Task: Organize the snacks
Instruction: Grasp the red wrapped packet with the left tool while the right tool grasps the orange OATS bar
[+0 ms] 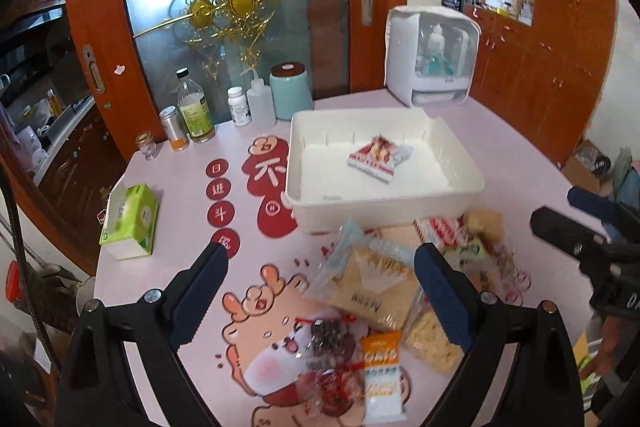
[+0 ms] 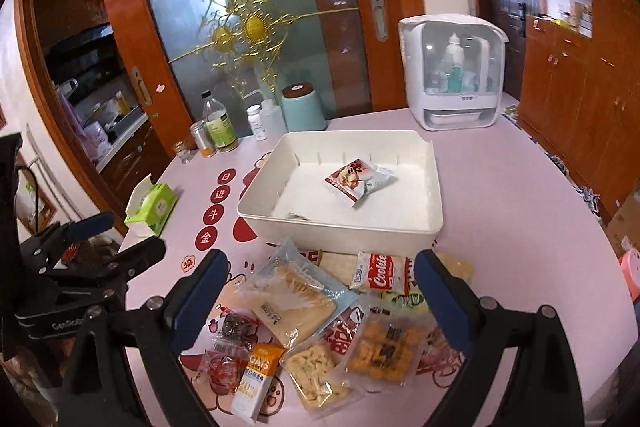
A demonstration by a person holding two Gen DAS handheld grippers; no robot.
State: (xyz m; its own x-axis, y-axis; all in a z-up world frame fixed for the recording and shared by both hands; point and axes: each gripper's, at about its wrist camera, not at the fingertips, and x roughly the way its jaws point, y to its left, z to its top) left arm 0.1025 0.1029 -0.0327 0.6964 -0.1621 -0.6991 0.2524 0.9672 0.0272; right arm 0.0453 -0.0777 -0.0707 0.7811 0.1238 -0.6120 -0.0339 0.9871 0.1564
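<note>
- One red-and-white snack packet [image 2: 354,181] already lies flat inside the white bin [image 2: 436,187], near the middle of its floor; a scrap of something shows at the bin's near wall, too little to name.
- The rest is still ahead of you: a pile of snacks [image 2: 320,323] sits on the bench [image 2: 520,227] just in front of the bin, including a cracker pack [image 2: 292,301], a Cookie pack [image 2: 378,273], an oats sachet [image 2: 256,373] and a square orange pack [image 2: 384,351]. By this count the job looks barely begun.
- The binned packet's long axis runs diagonally across the bin floor, one corner aimed toward the near right wall.
- The oats sachet lies lengthwise, pointing roughly from you toward the bin; the cracker pack sits skewed, overlapping its neighbours.
- Your left hand-held gripper [image 1: 320,291] hovers released above the pile, jaws wide, holding nothing.
- Your right hand-held gripper [image 2: 320,291] is likewise spread wide and empty over the snacks.
</note>
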